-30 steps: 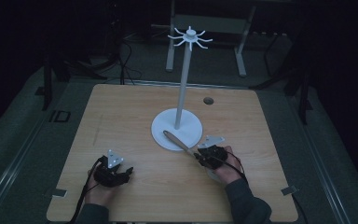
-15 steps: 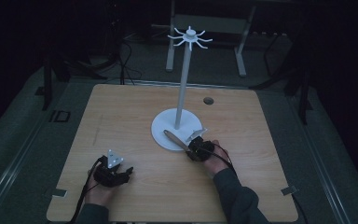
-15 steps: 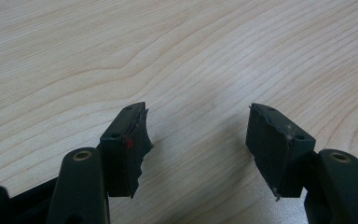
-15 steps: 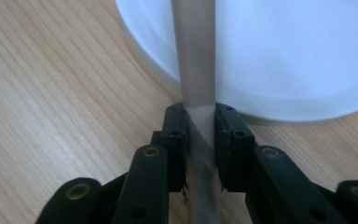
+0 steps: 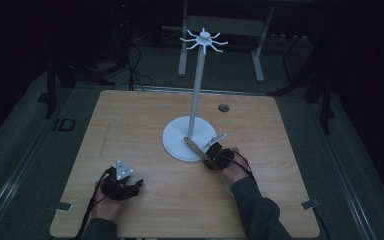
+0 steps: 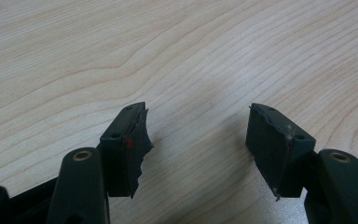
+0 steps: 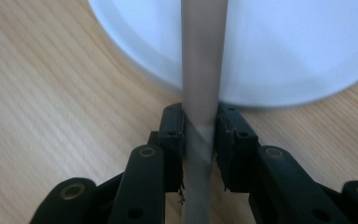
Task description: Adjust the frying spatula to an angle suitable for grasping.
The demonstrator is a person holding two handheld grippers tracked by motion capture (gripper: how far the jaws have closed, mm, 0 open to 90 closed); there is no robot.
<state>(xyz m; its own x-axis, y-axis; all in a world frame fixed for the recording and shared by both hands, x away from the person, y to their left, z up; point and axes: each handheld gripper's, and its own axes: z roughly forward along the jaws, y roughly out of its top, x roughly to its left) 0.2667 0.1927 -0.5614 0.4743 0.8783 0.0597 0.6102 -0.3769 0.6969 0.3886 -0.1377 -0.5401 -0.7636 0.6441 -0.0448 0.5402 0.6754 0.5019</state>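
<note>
A white stand with a round base (image 5: 176, 144), a tall pole (image 5: 196, 95) and a ring of hooks (image 5: 204, 40) on top stands mid-table. My right gripper (image 5: 208, 156) sits at the base's near right edge, shut on a long grey-beige utensil handle (image 5: 194, 147) that reaches up-left over the base. In the right gripper view both pads press on the handle (image 7: 203, 56), which runs out over the white base (image 7: 289, 46); the jaws have just been opening a little. My left gripper (image 5: 132, 186) rests at the near left, open (image 6: 198, 135) over bare wood.
The wooden table (image 5: 130, 130) has a small round hole (image 5: 223, 107) at the back right. Metal frame legs (image 5: 182, 55) and cables stand on the dark floor beyond the far edge.
My right hand has slid left toward the stand's base with the handle still between its jaws. The left gripper has stayed put.
</note>
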